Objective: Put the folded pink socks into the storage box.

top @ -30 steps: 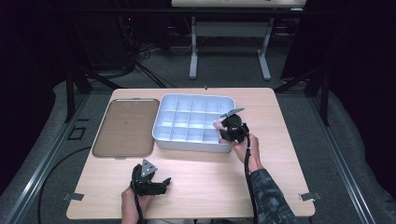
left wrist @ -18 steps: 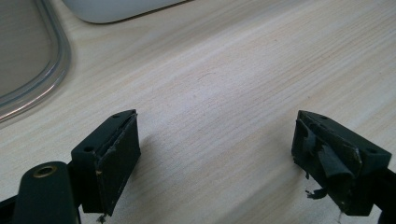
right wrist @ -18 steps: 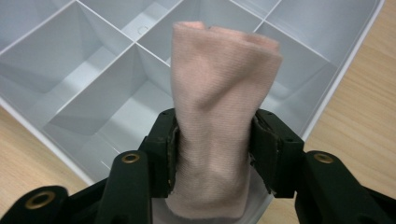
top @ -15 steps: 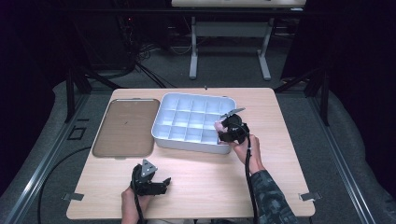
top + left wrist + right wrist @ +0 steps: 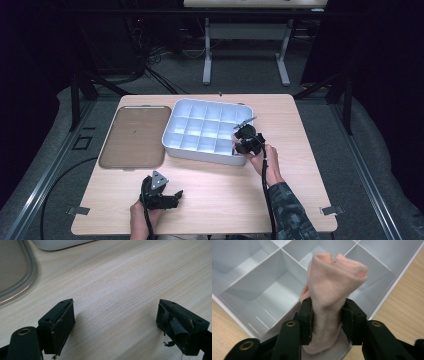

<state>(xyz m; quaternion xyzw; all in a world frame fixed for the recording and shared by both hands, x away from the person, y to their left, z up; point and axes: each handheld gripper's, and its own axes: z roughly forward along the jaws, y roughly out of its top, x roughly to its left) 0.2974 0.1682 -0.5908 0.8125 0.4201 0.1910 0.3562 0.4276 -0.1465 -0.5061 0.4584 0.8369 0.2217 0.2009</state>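
A soft pink rolled cloth (image 5: 334, 277) stands up between the pads of my right gripper (image 5: 327, 315), whose jaws have just been closing on it. The pads press into its lower part. That right gripper (image 5: 241, 141) hovers over the near right corner of a white compartment tray (image 5: 200, 154), above one of its bare cells (image 5: 274, 292). My left gripper (image 5: 176, 198) rests low near the table's front edge. Its jaws stand wide apart over bare wood in the left gripper view (image 5: 115, 320), with nothing between them.
A flat brown lid with a clear rim (image 5: 134, 136) lies left of the white tray, and its edge (image 5: 15, 270) is at the top left of the left gripper view. The tray's corner (image 5: 57, 243) is at that view's top. Wooden tabletop (image 5: 220, 195) lies between both hands.
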